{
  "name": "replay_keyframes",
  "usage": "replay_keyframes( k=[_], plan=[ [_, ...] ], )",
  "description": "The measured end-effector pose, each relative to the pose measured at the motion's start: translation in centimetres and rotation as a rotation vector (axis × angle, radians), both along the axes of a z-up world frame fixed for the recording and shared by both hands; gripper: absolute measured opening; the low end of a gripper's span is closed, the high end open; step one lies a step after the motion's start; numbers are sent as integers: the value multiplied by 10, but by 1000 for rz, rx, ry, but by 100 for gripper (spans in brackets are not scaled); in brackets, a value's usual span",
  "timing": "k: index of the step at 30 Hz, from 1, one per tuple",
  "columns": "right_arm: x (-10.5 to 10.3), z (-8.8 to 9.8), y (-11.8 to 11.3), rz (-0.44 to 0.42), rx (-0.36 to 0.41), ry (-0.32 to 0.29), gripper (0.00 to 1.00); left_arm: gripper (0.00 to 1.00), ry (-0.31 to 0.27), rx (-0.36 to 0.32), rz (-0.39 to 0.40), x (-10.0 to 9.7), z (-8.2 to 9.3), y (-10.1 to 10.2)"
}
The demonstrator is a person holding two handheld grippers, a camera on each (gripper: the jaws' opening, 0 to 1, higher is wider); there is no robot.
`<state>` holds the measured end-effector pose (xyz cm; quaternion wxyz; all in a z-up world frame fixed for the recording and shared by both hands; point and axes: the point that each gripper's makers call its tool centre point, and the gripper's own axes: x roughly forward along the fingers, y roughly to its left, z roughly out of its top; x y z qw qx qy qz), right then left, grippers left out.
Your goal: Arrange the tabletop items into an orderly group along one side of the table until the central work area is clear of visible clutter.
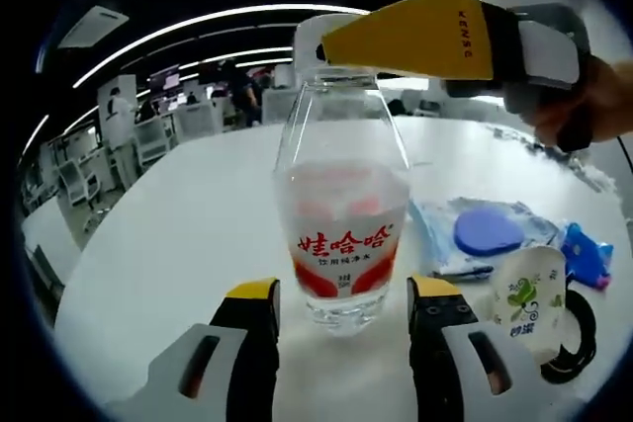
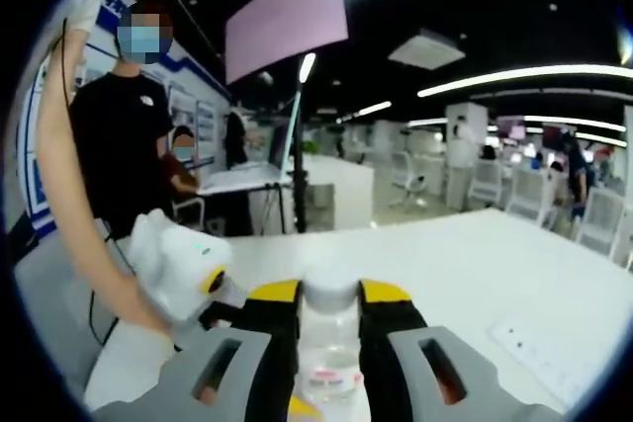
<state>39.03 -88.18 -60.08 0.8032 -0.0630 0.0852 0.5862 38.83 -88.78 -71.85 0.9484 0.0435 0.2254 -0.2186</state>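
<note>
White round counter (image 1: 178, 234) is sitting in a dim open-plan office w/ ceiling strip lights. Its left half is lying bare out to the curved edge. Clear plastic water bottle w/ red label (image 1: 342, 214) is standing upright at centre. Left gripper (image 1: 341, 308) is waiting w/ jaws open, either side of the base, not touching. Right gripper (image 2: 329, 308) – jaws closed on the bottle's white cap (image 2: 329, 294). Blue-lidded plastic pouch (image 1: 480, 234), white printed cup (image 1: 529, 298) are crowding the right edge.

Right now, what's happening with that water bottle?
Right gripper shut on bottle neck. Left gripper open around its base. Cup, blue packet beside it.
</note>
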Motion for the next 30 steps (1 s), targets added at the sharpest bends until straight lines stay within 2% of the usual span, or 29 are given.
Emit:
replay_keyframes(
  k=[2,4,7,13,18,23,30],
  plan=[
    [0,1,-1,-5,-9,-7,21,50,-5,0,0,-4,4,3],
    [3,8,-2,-30,19,-8,28,51,-11,-10,7,-7,8,6],
    [11,32,-8,-94,115,2,34,53,-19,-18,15,-11,12,10],
    [3,63,-23,-134,157,-31,58,57,-45,-21,8,-27,27,19],
    [-16,76,-41,-150,147,-49,63,59,-69,-23,0,-41,41,26],
    [-32,90,-64,-201,155,-71,63,60,-72,-21,-6,-54,48,34],
    [-53,92,-87,-255,146,-66,65,59,-59,-11,-33,-72,60,35]
  ],
)
